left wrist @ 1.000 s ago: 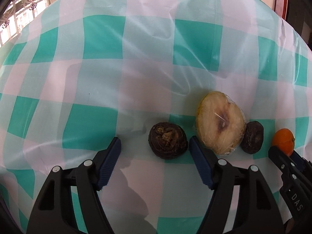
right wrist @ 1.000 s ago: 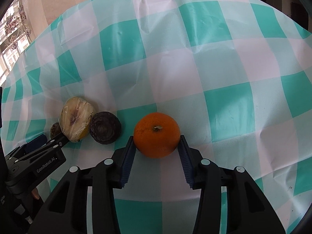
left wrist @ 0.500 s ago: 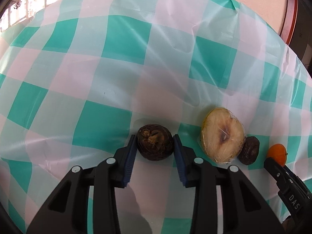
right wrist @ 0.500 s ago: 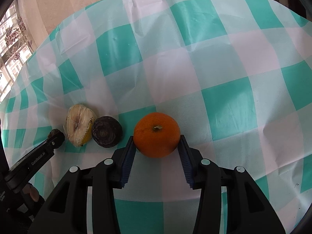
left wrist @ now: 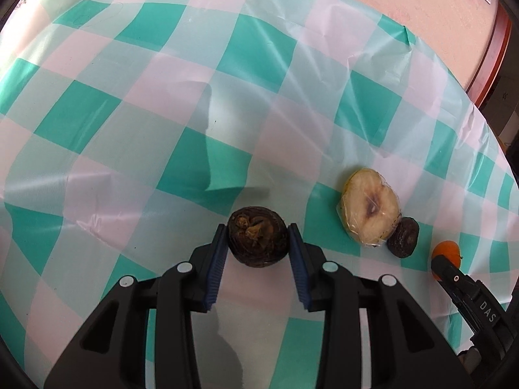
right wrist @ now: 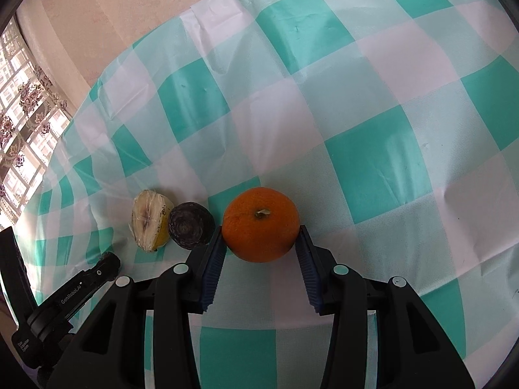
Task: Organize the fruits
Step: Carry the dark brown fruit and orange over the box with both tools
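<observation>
The left claw (left wrist: 256, 243) is clamped on a dark brown, wrinkled fruit (left wrist: 258, 241), its blue pads pressing the fruit's two sides; the fruit sits at the claw tips just above the surface (left wrist: 129, 149), which is covered in a teal-and-white checked cloth, and whether it still touches the cloth cannot be told. In the left wrist view, to the right of that fruit and well apart from it, a cut pear half wrapped in clear film (left wrist: 369, 207) lies with its pale, browned face up. A smaller dark shrivelled fruit (left wrist: 403, 237) lies touching the pear half's lower right edge. Further right, an orange (left wrist: 447, 253) shows only in part behind the black tip of the other claw. In the right wrist view the same row appears: the black arm of the left claw at the lower left, then the wrapped pear half (right wrist: 148, 223), then the smaller dark fruit (right wrist: 190, 225) against it, then the orange (right wrist: 262, 225) just beside that. The right claw (right wrist: 261, 243) is closed on the orange, one blue pad on each side, stem end facing up. Beyond the cloth's far edge is a pale pinkish wall (right wrist: 97, 16), with a patterned window (right wrist: 22, 129) at the left.
</observation>
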{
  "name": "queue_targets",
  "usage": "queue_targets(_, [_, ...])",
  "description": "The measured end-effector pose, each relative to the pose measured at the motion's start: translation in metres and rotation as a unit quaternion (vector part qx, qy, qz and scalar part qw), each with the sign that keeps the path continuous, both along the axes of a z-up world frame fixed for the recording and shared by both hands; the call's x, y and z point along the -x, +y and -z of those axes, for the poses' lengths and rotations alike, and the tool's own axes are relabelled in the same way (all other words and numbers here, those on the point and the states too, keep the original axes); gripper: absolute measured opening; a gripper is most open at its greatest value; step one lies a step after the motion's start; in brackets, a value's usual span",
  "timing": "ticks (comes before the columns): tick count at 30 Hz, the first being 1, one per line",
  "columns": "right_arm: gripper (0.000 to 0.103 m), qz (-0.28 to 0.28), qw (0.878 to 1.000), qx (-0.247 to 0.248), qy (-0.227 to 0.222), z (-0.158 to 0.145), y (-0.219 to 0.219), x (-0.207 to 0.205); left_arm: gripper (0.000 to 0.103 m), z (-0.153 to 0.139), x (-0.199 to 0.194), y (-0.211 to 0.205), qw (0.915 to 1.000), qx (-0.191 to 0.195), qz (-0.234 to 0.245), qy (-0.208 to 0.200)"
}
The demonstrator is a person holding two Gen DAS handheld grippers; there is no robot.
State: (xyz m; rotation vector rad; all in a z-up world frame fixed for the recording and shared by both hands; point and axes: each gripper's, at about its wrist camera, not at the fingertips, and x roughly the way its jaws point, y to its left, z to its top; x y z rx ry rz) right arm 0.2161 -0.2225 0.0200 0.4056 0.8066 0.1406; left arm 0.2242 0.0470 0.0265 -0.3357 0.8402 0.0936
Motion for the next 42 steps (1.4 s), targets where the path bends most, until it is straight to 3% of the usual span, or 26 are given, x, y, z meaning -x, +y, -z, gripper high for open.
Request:
queue_targets(7, [0.044, -0.015, 1.000, -0.004, -0.007, -0.001, 0.023, 0.034, 0.037, 0.010, 0.040, -0.024, 0.9998, -0.017, 0.010, 0.001])
queue_targets(10, [0.044, -0.026, 0.999, -0.008, -0.030, -0.006, 0.032, 0.059, 0.037, 0.009, 0.060, -0.025, 0.9999, -0.013, 0.010, -0.003])
queue_targets(18, [0.044, -0.064, 0.998, -0.009, -0.026, -0.007, 0.064, 0.107, 0.037, 0.003, 0.114, -0.021, 0.9999, 0.002, 0.010, -0.013])
queue_targets(34, [0.044, -0.084, 0.996, 0.001, -0.002, 0.002, 0.066, 0.187, 0.037, 0.014, 0.206, -0.039, 0.9988, -0.037, 0.033, -0.004])
queue_targets(42, [0.044, -0.103, 0.994, 0.031, -0.016, -0.002, 0.068, 0.228, 0.037, 0.009, 0.258, -0.037, 0.9979, -0.034, 0.046, -0.031])
